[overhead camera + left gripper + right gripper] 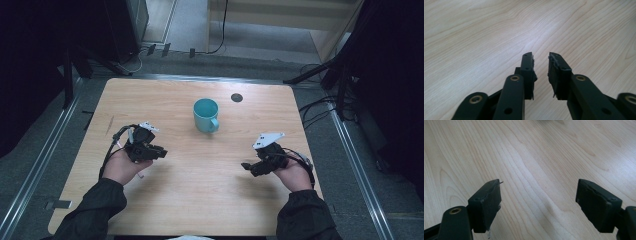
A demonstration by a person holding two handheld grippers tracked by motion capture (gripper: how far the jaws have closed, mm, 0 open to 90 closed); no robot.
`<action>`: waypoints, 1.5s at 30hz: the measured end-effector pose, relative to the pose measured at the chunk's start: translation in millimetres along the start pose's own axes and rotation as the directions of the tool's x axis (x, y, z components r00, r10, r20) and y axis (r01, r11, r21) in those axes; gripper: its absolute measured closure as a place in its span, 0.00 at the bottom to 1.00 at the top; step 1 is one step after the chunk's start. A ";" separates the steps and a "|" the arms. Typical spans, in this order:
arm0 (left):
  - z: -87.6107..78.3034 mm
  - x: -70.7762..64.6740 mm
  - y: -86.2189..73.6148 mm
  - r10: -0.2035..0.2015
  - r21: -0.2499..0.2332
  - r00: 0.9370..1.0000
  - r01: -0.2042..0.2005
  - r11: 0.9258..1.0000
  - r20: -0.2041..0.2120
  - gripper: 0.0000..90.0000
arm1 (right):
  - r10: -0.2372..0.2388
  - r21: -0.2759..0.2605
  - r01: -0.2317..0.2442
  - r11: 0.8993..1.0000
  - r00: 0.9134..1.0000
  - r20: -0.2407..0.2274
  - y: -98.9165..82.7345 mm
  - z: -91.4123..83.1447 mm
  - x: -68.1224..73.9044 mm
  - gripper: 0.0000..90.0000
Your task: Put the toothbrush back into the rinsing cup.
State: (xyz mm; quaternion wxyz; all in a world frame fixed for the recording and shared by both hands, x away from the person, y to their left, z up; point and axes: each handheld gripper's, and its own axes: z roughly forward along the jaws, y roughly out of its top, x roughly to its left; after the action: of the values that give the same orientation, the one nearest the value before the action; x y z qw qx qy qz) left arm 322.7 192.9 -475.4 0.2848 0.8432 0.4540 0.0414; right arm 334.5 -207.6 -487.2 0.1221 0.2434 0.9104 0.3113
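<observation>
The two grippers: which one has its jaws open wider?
The right gripper: its two black jaws stand far apart over bare wood. The left gripper has only a narrow gap between its jaws. Neither holds anything.

Soft overhead light brightens the wooden worktop [200, 175] against a dim, near-black surround, throwing faint shadows under the hands, while both gripper views look washed-out and blurred up close.

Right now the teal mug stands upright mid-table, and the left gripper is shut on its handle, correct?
Not quite. The mug stands upright mid-table, but the left gripper holds nothing: in the left gripper view its jaws are slightly apart over bare table, well short of the mug.
</observation>
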 end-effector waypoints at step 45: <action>-0.2 51.1 -30.7 -0.287 0.244 0.944 0.321 0.915 -0.163 0.99 | -0.033 0.012 0.033 0.999 0.999 0.000 7.1 5.4 -2.6 0.23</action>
State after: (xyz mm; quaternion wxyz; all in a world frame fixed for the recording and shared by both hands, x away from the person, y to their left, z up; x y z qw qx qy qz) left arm 329.7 246.3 -500.8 0.1427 0.7887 0.5979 -0.0126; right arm 341.3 -201.3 -486.8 0.1258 0.2292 0.9162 0.3038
